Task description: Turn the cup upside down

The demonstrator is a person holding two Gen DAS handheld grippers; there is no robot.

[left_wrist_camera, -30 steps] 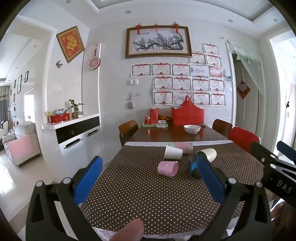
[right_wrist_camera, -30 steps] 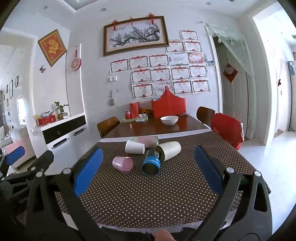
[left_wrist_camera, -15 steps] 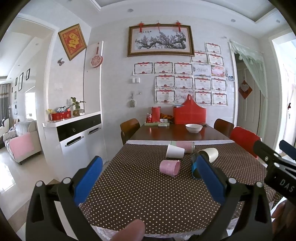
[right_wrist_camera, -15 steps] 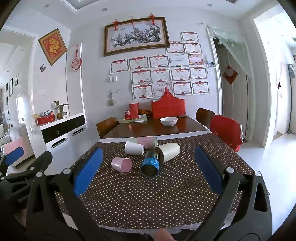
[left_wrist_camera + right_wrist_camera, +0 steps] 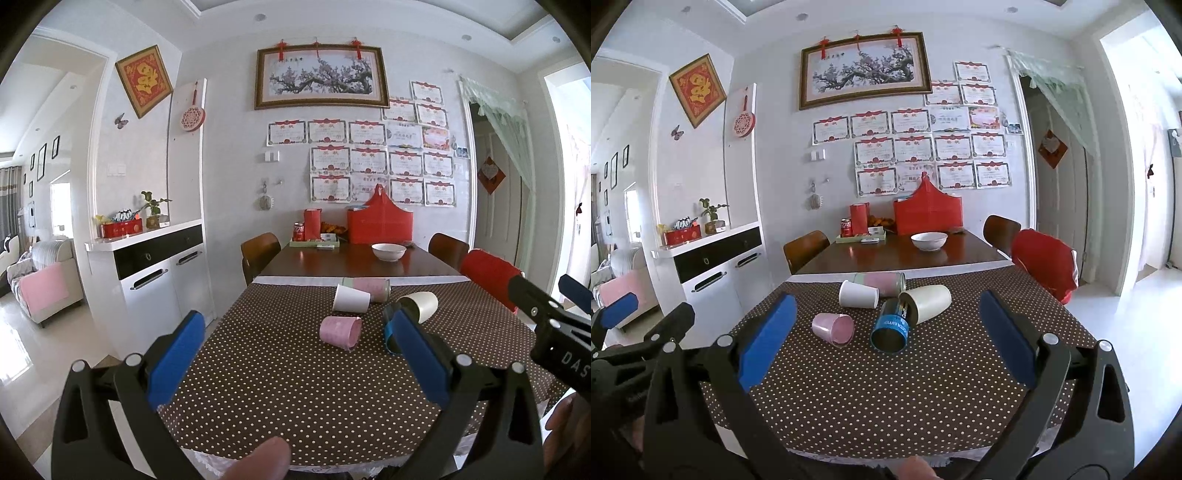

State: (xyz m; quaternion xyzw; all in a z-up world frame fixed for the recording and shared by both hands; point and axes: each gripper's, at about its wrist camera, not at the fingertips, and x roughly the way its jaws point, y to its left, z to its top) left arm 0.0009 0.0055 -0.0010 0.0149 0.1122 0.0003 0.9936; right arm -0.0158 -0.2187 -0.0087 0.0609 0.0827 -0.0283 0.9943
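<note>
Several cups lie on their sides on the dotted brown tablecloth (image 5: 886,398): a pink cup (image 5: 833,329) (image 5: 340,331), a blue can-like cup (image 5: 891,326), a cream cup (image 5: 926,302) (image 5: 419,305), a white paper cup (image 5: 858,294) (image 5: 350,298) and a pink-and-green tumbler (image 5: 881,282) (image 5: 367,287) behind it. My left gripper (image 5: 295,354) is open and empty, near the table's front edge. My right gripper (image 5: 886,343) is open and empty, also well short of the cups. In the left wrist view the blue cup is mostly hidden behind my right finger.
Past the cloth on the bare wood stand a white bowl (image 5: 929,241), a red box (image 5: 928,214), a red tin and a cola can (image 5: 846,227). Chairs flank the table, one with a red cover (image 5: 1043,262). A white sideboard (image 5: 713,269) stands left.
Both grippers have tilted up and drifted slightly; the cups sit a little higher and closer in the views. Nothing was grasped and no cup moved.
</note>
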